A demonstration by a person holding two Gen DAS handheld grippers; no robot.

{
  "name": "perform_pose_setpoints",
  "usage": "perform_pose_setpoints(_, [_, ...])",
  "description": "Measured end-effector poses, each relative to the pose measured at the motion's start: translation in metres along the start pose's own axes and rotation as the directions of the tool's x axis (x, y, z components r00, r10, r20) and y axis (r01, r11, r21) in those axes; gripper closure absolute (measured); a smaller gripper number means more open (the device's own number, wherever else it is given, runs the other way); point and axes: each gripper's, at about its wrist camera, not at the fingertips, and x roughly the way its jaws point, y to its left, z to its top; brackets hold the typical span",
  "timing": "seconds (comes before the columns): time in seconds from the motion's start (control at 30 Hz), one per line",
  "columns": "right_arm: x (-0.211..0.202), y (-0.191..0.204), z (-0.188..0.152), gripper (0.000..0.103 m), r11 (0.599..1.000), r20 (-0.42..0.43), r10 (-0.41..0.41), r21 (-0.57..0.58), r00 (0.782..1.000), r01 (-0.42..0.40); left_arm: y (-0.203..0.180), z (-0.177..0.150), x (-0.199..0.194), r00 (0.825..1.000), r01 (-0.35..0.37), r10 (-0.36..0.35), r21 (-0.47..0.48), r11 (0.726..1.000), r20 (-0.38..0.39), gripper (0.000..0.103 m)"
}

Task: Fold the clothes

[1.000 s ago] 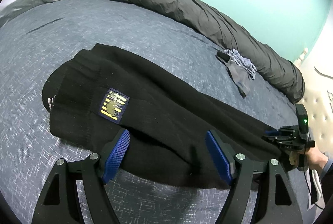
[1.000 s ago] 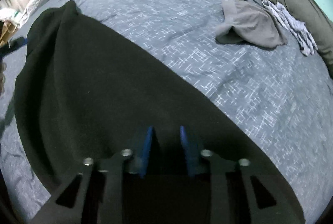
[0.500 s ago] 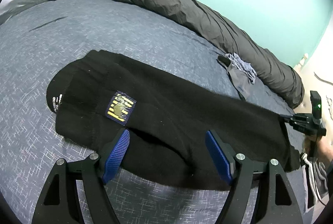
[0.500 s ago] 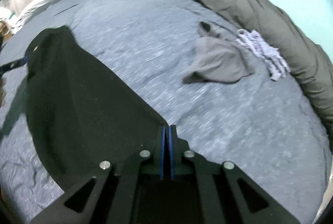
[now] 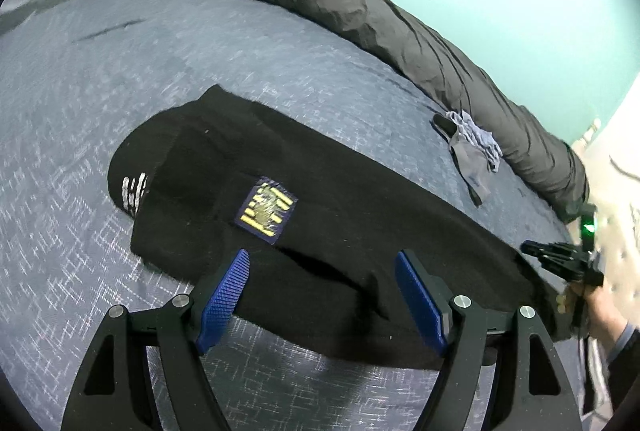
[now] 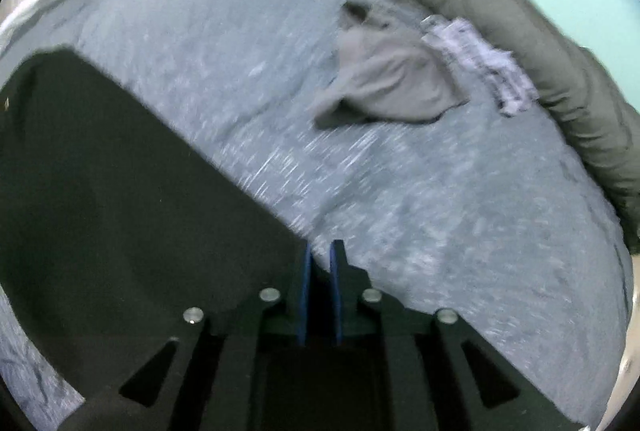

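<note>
The right tool (image 6: 320,259) is seen low in the blurred picture, its 2 blue pads (image 6: 306,295) a narrow gap apart, and its jaws are opening. Whether the black garment (image 6: 120,191) spread to the left is pinched cannot be told. A grey garment (image 6: 392,83) and a pale patterned cloth (image 6: 488,67) are seen on the blue-grey bed (image 6: 460,211), beside a rolled dark grey duvet (image 6: 520,11).

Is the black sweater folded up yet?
Not yet. The black sweater lies stretched long across the bed, badge showing.
</note>
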Motion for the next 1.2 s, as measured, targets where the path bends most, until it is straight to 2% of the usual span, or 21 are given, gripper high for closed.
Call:
perform_pose_setpoints(0.1, [-0.021,0.0,-0.011,0.087,0.996,0.053,0.051,0.07,0.997,-0.055,0.012,0.002,-0.003,1.0,0.0,0.0,-0.048,0.999,0.001,0.024])
perform_pose_setpoints(0.2, [-0.04,0.002,-0.023,0.085,0.984,0.102,0.105,0.136,0.989,-0.119,0.026,0.005,-0.009,1.0,-0.014,0.015,-0.094,0.995,0.017,0.024])
perform_pose_setpoints(0.4, [-0.047,0.046,-0.051,0.084,0.938,0.118,0.217,0.25,0.969,-0.241,0.043,0.012,-0.023,0.999,-0.015,0.021,-0.139,0.99,0.041,0.024])
perform_pose_setpoints(0.53, [-0.059,0.084,-0.067,0.084,0.883,0.156,0.303,0.325,0.94,-0.339,0.05,0.014,-0.032,0.999,-0.007,0.015,-0.155,0.988,0.048,0.024])
perform_pose_setpoints(0.67, [-0.074,0.124,-0.072,0.084,0.839,0.208,0.376,0.336,0.903,-0.427,0.051,0.017,-0.044,0.999,-0.002,0.01,-0.143,0.99,0.054,0.024])
perform_pose_setpoints(0.87, [-0.085,0.176,-0.064,0.084,0.799,0.233,0.451,0.326,0.862,-0.506,0.057,0.018,-0.065,0.998,0.008,0.0,-0.132,0.991,0.062,0.024])
perform_pose_setpoints(0.93, [-0.083,0.192,-0.058,0.084,0.798,0.22,0.467,0.313,0.857,-0.515,0.058,0.018,-0.072,0.998,0.007,0.001,-0.122,0.993,0.064,0.024])
perform_pose_setpoints(1.0, [-0.076,0.202,-0.053,0.083,0.805,0.194,0.469,0.309,0.862,-0.507,0.059,0.017,-0.076,0.998,0.007,0.001,-0.116,0.993,0.064,0.024])
perform_pose_setpoints(1.03, [-0.07,0.205,-0.052,0.081,0.807,0.181,0.467,0.313,0.866,-0.501,0.061,0.017,-0.077,0.998,0.008,0.0,-0.116,0.993,0.064,0.024])
perform_pose_setpoints(1.1, [-0.059,0.208,-0.048,0.068,0.801,0.168,0.465,0.339,0.869,-0.494,0.063,0.017,-0.08,0.998,0.009,-0.002,-0.114,0.993,0.063,0.024])
perform_pose_setpoints(1.2, [-0.042,0.208,-0.044,0.067,0.784,0.162,0.465,0.381,0.87,-0.49,0.067,0.016,-0.083,0.998,0.008,-0.001,-0.112,0.994,0.062,0.024])
